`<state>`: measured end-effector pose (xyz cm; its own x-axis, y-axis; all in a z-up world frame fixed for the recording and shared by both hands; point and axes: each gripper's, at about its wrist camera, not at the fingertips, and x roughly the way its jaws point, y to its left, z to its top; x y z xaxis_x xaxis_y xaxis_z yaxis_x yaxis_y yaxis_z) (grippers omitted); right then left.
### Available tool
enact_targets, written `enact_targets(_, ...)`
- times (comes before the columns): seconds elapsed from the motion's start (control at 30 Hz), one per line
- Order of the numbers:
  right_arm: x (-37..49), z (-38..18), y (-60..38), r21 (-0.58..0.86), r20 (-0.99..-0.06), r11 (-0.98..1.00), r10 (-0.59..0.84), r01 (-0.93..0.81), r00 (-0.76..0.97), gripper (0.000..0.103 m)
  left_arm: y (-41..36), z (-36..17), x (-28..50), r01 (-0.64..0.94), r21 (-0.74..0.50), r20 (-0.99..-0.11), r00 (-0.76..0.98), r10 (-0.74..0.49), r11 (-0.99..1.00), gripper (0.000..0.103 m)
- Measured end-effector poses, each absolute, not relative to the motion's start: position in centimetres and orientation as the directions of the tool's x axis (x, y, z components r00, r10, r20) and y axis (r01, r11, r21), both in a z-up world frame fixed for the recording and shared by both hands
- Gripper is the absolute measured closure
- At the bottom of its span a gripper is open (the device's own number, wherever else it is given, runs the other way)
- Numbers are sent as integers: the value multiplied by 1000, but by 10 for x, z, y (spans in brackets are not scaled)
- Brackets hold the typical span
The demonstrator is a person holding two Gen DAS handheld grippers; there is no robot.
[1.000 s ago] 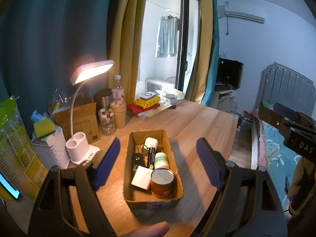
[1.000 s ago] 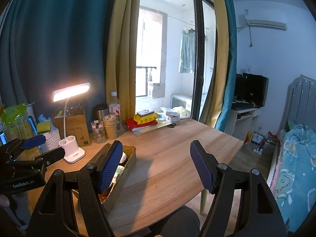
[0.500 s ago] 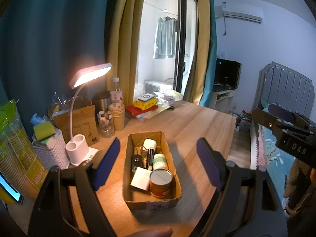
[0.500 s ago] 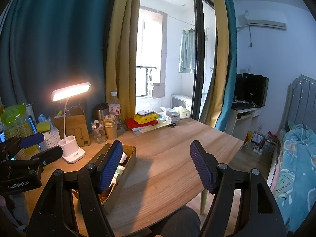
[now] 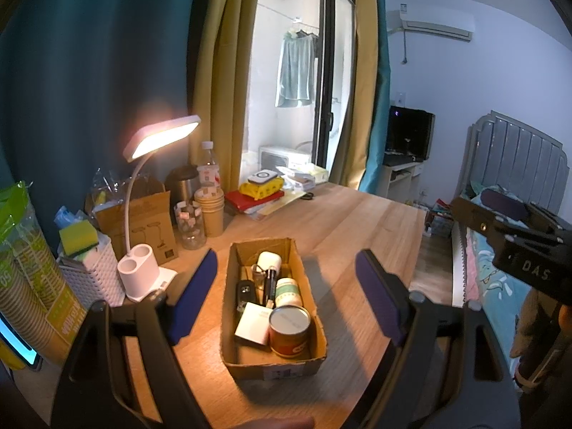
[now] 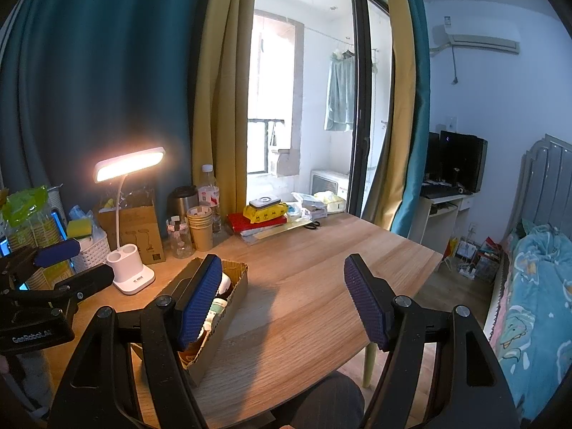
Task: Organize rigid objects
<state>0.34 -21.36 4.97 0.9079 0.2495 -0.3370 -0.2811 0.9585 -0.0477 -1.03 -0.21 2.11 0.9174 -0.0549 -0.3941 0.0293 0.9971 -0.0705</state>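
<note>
An open cardboard box (image 5: 275, 366) lies on the wooden table (image 5: 339, 221). It holds a tin can (image 5: 289, 327), a white square box (image 5: 252, 329), a white-and-green bottle (image 5: 287, 291), a black pen (image 5: 270, 282), a black key fob (image 5: 245, 295) and a white case (image 5: 269, 261). My left gripper (image 5: 286, 261) hovers over the box, open, with nothing between its pads. My right gripper (image 6: 281, 261) is open and empty over bare table, just right of the box (image 6: 221, 325). Each gripper shows in the other's view: the right gripper (image 5: 518, 236) and the left gripper (image 6: 57, 268).
A lit desk lamp (image 5: 143, 271) stands left of the box, beside a white basket (image 5: 89, 275) with a sponge. Paper cups (image 5: 211, 211), a jar (image 5: 191, 225), a brown bag and stacked books (image 5: 254, 200) line the back. A bed (image 6: 529, 286) lies beyond the table's right edge.
</note>
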Motion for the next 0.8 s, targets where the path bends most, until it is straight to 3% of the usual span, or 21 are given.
enact_targets(0.8, 2, 46, -211, -50, -340, 958, 249, -282, 907, 29, -6, 23, -11, 33, -75, -397, 916, -60, 997, 22)
